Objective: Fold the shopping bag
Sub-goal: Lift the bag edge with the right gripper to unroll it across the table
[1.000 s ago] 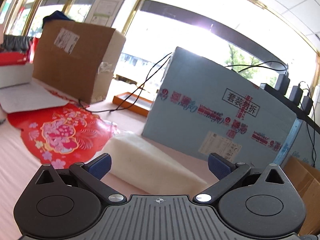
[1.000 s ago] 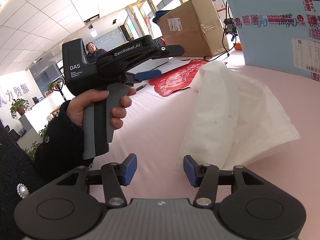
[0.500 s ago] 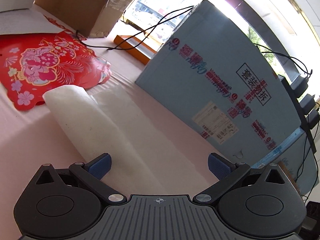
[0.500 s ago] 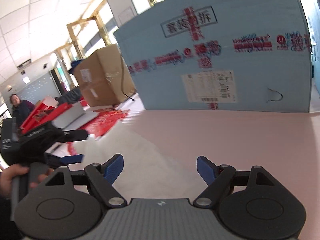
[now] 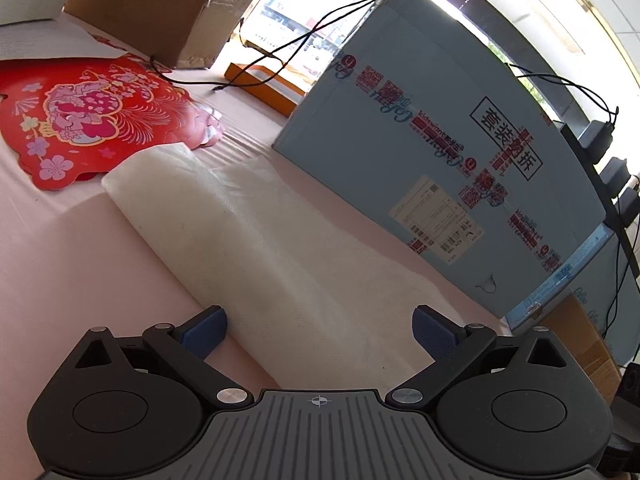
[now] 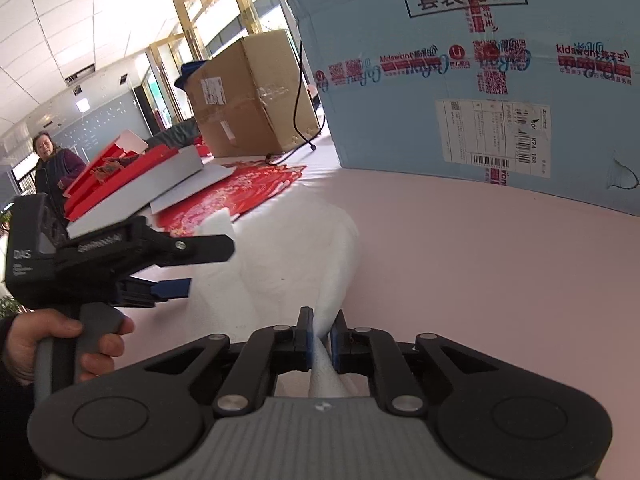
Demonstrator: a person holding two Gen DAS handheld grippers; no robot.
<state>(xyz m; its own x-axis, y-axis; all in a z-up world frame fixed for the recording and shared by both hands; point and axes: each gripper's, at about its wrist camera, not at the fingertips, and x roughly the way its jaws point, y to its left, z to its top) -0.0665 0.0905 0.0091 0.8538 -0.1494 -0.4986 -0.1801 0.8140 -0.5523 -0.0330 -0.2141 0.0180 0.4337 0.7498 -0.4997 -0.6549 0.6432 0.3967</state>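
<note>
The white shopping bag point(image 5: 280, 240) lies as a long, partly folded strip on the pink table point(image 5: 72, 264). My left gripper point(image 5: 320, 332) hovers over its near end with the jaws wide and closing. The bag is between the fingers, but the pads do not press on it. In the right wrist view my right gripper point(image 6: 321, 340) is closing, its blue pads pinching a raised edge of the bag point(image 6: 296, 256). The left gripper point(image 6: 208, 268) appears there too, held by a hand point(image 6: 60, 340) at the bag's left side.
A big light-blue carton point(image 5: 420, 152) stands close behind the bag. A brown carton point(image 5: 152, 4) with black cables, an orange tray point(image 5: 260, 84) and a red paper decoration point(image 5: 80, 120) lie further back. Red and white boxes point(image 6: 132, 176) and a person point(image 6: 48, 160) are at the left.
My right gripper went from wide open to pinched on the bag's edge. My left gripper sank and tilted down over the bag, its jaws a little narrower.
</note>
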